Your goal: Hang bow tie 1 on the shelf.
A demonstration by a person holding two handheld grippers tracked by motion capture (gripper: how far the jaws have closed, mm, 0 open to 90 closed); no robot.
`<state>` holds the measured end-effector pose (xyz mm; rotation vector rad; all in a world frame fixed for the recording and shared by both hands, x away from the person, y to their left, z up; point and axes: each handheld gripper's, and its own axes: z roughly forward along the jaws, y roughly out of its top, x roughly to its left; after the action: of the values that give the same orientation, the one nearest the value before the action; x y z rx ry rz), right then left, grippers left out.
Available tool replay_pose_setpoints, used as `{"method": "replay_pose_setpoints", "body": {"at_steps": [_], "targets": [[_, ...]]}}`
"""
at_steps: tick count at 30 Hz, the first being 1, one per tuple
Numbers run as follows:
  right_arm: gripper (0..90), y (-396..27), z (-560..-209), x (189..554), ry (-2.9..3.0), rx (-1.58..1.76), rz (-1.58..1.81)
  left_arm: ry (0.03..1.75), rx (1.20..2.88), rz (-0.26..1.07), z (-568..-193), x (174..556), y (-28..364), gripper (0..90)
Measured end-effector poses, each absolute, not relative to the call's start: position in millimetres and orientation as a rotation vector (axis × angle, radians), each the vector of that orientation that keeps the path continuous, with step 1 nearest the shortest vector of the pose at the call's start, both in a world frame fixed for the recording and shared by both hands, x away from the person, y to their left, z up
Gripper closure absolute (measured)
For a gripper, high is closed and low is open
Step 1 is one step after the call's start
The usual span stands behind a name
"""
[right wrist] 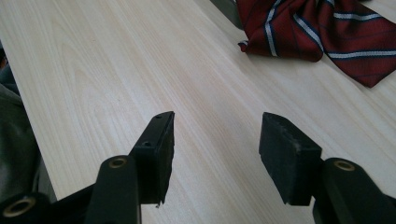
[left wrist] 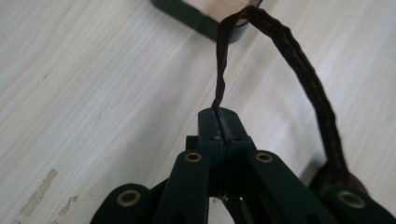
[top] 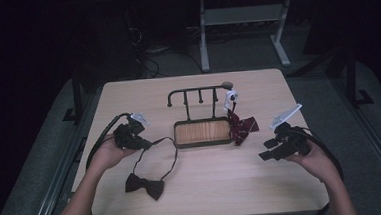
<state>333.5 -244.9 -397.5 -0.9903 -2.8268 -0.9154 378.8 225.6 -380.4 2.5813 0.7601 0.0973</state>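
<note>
A dark bow tie [top: 144, 184] lies on the table near the front left, its thin neck strap [top: 165, 154] looping up toward the rack. My left gripper [top: 148, 143] is shut on that strap [left wrist: 223, 65], which rises from between its closed jaws in the left gripper view. A red striped tie [top: 241, 126] hangs from the right end of the black rack [top: 197, 91] and spills onto the table [right wrist: 322, 28]. My right gripper [top: 265, 150] hovers at the right, open, with bare table between its fingers [right wrist: 294, 154].
The rack stands on a wooden-floored tray base [top: 176, 136] at the table's middle. A white tag [top: 230, 96] hangs at the rack's right end. Table edges run close to both forearms, and a desk frame [top: 203, 41] stands beyond the far edge.
</note>
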Motion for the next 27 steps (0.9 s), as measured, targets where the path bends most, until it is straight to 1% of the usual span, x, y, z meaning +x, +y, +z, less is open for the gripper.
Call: {"method": "replay_pose_setpoints", "body": {"at_steps": [10, 12, 27], "targets": [[45.1, -245, -399, 332, -2.827, -0.986, -0.905, 0.713, 2.555, 0.066, -361, 372, 229, 89.7], [45.2, -245, -399, 332, -2.824, -0.986, -0.905, 0.704, 2.557, 0.082, -356, 370, 230, 89.7], [45.1, -243, -397, 332, -2.841, -0.981, -0.907, 0.657, 2.536, 0.084, -331, 360, 230, 89.7]]}}
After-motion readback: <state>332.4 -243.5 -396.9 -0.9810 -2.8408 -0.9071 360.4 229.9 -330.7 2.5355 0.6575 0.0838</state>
